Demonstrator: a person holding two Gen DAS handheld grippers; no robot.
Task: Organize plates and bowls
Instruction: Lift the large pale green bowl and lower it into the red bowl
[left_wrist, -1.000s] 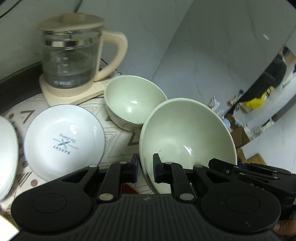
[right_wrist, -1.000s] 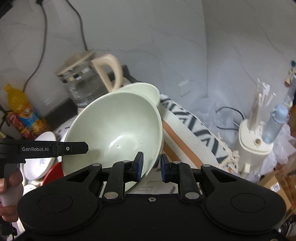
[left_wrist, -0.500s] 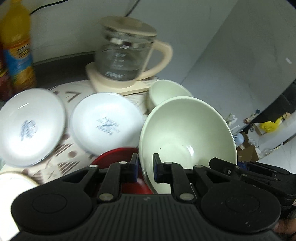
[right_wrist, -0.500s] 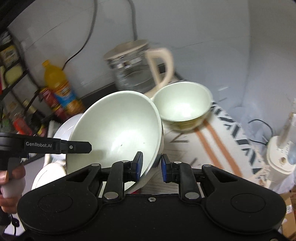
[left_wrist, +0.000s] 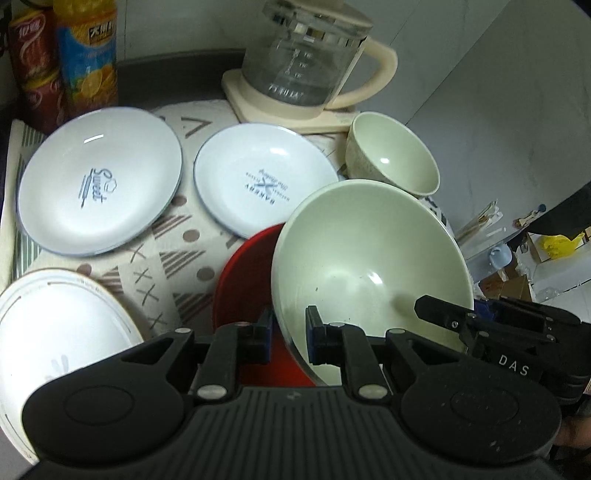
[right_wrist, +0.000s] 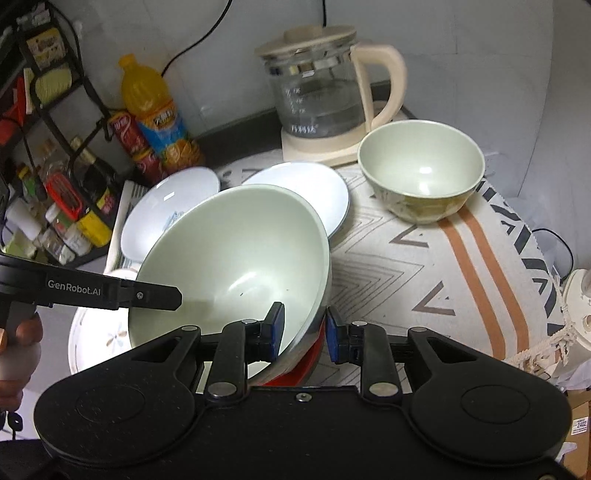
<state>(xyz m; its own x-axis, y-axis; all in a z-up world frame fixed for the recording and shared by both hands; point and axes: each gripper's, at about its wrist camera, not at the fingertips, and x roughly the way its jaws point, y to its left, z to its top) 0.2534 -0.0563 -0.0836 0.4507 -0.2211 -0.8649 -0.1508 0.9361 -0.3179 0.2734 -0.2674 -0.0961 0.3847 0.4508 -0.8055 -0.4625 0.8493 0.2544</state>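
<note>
Since a second ago, your large green bowl (left_wrist: 369, 266) has travelled from beside the kettle (left_wrist: 306, 66) to above the red plate (left_wrist: 243, 288), tilted, with both white plates (left_wrist: 99, 181) now in view on the patterned cloth (left_wrist: 177, 258). Your left gripper (left_wrist: 289, 339) has its fingers clamped on the bowl's near rim; your right gripper (right_wrist: 303, 332) pinches the opposite rim likewise. The small green bowl (right_wrist: 421, 173) sits apart, near the kettle base.
</note>
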